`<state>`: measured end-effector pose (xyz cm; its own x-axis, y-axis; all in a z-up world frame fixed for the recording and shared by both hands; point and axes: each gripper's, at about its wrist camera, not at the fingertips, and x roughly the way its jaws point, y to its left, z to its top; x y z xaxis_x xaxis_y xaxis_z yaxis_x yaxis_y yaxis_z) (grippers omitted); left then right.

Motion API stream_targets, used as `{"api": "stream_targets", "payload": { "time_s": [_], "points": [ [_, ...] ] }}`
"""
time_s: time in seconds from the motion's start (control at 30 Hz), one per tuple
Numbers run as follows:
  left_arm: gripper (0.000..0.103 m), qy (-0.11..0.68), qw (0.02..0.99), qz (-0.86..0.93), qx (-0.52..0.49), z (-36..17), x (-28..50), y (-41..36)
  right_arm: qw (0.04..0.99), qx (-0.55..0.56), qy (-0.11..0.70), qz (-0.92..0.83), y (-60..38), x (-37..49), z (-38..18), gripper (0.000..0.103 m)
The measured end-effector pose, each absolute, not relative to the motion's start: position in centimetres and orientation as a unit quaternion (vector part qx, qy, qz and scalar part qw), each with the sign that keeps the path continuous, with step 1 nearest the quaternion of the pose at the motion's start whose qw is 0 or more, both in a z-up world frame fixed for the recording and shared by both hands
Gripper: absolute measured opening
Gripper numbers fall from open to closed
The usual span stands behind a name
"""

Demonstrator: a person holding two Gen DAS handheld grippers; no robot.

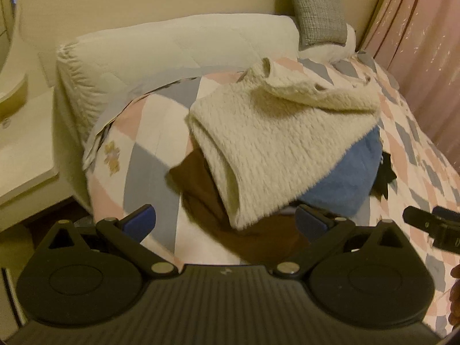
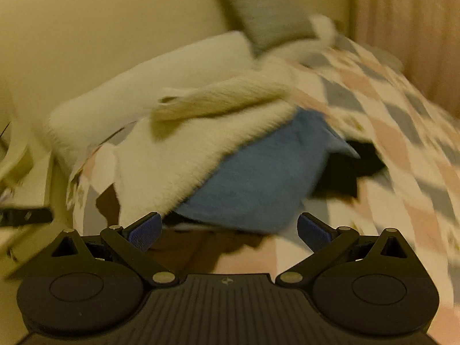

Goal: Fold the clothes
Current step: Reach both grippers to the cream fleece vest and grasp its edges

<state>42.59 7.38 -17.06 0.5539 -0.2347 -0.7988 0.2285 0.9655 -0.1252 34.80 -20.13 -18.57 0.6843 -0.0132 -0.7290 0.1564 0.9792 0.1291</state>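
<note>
With both our left gripper (image 1: 225, 221) and right gripper (image 2: 230, 231) spread and empty, the cream sweater (image 1: 267, 146) lies heaped on the blue (image 1: 342, 178) and brown (image 1: 207, 198) clothes mid-bed (image 1: 149, 172), so a deep pinch risks snagging several layers.

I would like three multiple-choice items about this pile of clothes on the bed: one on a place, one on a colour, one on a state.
1. Where does the cream sweater lie?
A. on top of the pile
B. on the floor
C. under the pillow

2. What colour is the garment right under it, on the right side?
A. red
B. blue
C. green

3. How are the left tongs and right tongs?
A. both open, empty
B. both shut on cloth
C. one open, one shut

Answers: 1 A, it covers the others. 2 B, the blue garment shows beneath. 3 A, the fingers stand wide apart.
</note>
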Motion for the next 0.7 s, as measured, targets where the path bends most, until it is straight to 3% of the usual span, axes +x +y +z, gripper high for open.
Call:
{"api": "stream_targets", "payload": {
  "time_s": [0.2,0.27,0.43,0.7],
  "points": [
    [0.098,0.439,0.887,-0.140,0.041,-19.7,49.2,7.5,0.938,-0.017,0.345,-0.011,-17.6,41.4,-19.1,0.102],
    [0.095,0.441,0.884,-0.147,0.046,-20.6,51.7,7.5,0.939,-0.062,0.338,-0.002,-16.9,43.7,-19.4,0.096],
    [0.076,0.445,0.877,-0.180,0.033,-23.3,57.5,7.5,0.936,-0.134,0.322,0.047,-15.5,48.4,-20.0,0.084],
    [0.075,0.438,0.879,-0.186,0.034,-26.9,64.7,6.7,0.915,-0.240,0.308,0.101,-13.2,53.6,-22.0,0.071]
  ]
}}
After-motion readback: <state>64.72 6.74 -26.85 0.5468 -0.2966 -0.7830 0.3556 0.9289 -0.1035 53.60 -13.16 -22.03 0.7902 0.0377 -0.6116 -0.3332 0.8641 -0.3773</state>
